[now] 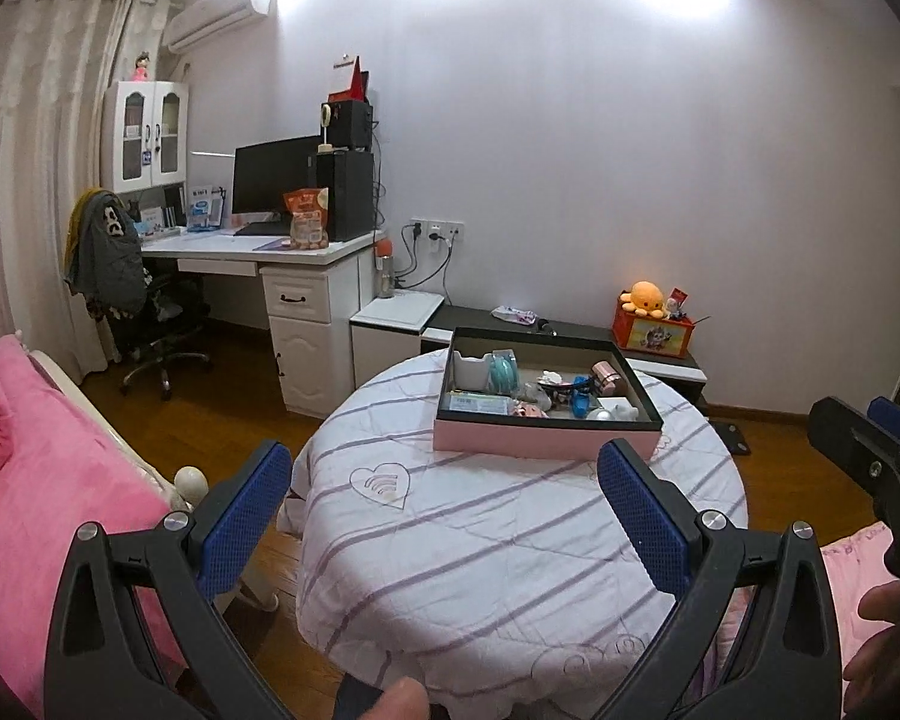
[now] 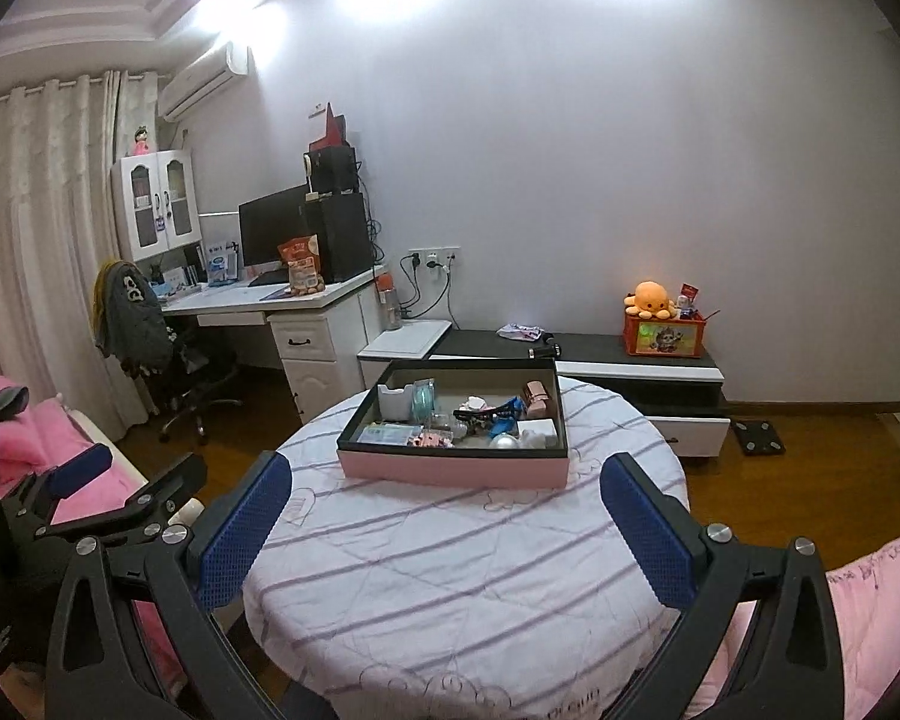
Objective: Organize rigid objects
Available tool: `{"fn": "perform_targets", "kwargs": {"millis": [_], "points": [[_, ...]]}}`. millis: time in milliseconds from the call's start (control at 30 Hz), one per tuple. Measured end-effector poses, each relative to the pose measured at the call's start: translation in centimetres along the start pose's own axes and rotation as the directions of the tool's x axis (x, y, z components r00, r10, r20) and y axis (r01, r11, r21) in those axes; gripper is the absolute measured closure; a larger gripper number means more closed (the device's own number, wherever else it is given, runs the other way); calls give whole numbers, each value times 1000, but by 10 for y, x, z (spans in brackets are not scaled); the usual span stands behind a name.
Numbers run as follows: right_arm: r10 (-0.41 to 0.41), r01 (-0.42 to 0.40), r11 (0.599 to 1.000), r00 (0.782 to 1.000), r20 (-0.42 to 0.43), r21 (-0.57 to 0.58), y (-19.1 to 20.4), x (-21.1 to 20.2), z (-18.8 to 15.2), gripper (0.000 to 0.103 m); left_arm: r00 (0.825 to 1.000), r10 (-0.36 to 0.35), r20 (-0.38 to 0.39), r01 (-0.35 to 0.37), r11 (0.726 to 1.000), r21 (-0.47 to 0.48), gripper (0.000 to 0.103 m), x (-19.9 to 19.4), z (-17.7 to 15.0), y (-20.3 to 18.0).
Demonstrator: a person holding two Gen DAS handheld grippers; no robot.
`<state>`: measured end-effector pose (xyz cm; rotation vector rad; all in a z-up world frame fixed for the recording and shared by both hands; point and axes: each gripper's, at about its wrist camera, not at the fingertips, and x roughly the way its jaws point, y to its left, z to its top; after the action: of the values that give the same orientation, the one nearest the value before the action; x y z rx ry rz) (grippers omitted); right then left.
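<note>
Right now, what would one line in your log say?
left gripper: open, empty | right gripper: open, empty | pink box: on round table, full of small items | nothing picked up yet

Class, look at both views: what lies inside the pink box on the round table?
The pink box holds a jumble: a white holder, a teal roll, a pink case, a silver ball. Whatever lies beneath them is covered.

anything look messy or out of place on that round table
The pink box sits flat on the striped tablecloth, but its contents are a loose jumble: a white holder, a teal item, a pink case and small pieces piled together unsorted. Nothing is spilled on the cloth. Both grippers hover with jaws open and empty.
</note>
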<state>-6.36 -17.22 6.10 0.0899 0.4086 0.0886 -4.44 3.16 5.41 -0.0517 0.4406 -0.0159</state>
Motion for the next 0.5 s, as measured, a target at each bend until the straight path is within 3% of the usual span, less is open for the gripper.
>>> {"fn": "perform_targets", "kwargs": {"millis": [500], "points": [[-27,26,999,999,34,18,-3,-26,-13,0,999,-3,35,2,1000,16,0,-22,-6,-3]]}}
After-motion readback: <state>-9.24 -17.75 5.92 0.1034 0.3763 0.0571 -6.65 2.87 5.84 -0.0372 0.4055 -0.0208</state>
